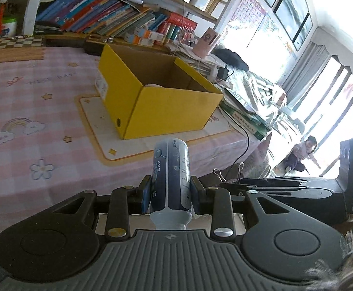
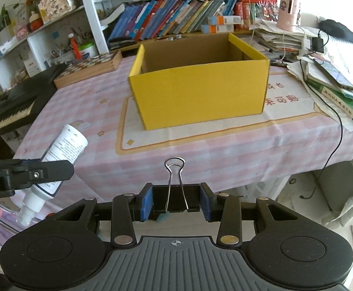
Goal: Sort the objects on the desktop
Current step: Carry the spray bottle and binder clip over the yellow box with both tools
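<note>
Clamped in my left hand-held gripper is a bottle; my right hand-held gripper grips a clip. Both hang short of the box at 12 o'clock on the worktop, neither yet dropped in. Only my left view shows something pale already inside; the right shows the bottle's nozzle.

"NICE DAY" is printed on the pink checked tablecloth; "ot.AI" is read on the black left gripper.

One yellow box, one bottle, one binder clip, two grippers: left, right.
</note>
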Motion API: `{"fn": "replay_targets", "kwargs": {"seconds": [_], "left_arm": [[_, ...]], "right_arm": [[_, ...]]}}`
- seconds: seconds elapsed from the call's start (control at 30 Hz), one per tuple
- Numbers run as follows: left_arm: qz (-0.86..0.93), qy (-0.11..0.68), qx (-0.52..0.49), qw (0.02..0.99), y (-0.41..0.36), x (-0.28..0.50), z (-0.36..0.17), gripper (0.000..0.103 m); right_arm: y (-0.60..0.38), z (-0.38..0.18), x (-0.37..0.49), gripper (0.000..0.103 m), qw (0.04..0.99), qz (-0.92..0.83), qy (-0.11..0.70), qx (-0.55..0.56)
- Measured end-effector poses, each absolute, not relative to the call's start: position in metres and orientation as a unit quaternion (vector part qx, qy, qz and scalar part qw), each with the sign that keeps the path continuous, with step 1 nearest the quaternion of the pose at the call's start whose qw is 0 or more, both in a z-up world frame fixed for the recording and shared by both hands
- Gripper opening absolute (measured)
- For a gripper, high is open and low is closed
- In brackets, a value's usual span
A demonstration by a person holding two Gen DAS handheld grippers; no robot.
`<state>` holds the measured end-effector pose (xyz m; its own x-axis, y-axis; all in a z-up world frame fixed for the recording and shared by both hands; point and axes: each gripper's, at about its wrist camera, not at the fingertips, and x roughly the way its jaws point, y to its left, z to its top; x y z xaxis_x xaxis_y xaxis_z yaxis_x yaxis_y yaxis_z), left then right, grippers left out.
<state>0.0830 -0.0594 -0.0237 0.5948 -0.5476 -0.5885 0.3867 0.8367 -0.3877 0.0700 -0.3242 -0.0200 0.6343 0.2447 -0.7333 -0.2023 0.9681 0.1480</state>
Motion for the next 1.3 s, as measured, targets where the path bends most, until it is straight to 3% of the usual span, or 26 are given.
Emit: {"fn": "replay_targets", "kwargs": {"seconds": [0.47, 0.8, 1.1, 1.3], "left_arm": [[-0.226, 0.371, -0.114, 0.894, -0.136, 0.105, -0.025, 0.030], [-0.197, 0.322, -0.115, 0.919, -0.172, 0.133, 0.002, 0.030], [-0.166, 0.283, -0.126, 0.936, -0.178, 0.192, 0.027, 0.030], [-0.142, 0.296, -0.079, 0.941, -0.184, 0.248, 0.023, 0.030]], "right_arm": [[-0.389, -0.022, 0.119, 0.039, 0.894, 0.169, 0.414, 0.027], [-0.413, 0.006, 0.165, 0.039, 0.902, 0.219, 0.370, 0.022], [-0.407, 0.039, 0.227, 0.039, 0.921, 0.252, 0.298, 0.005], [-0.390, 0.032, 0.288, 0.039, 0.919, 0.255, 0.299, -0.037]]}}
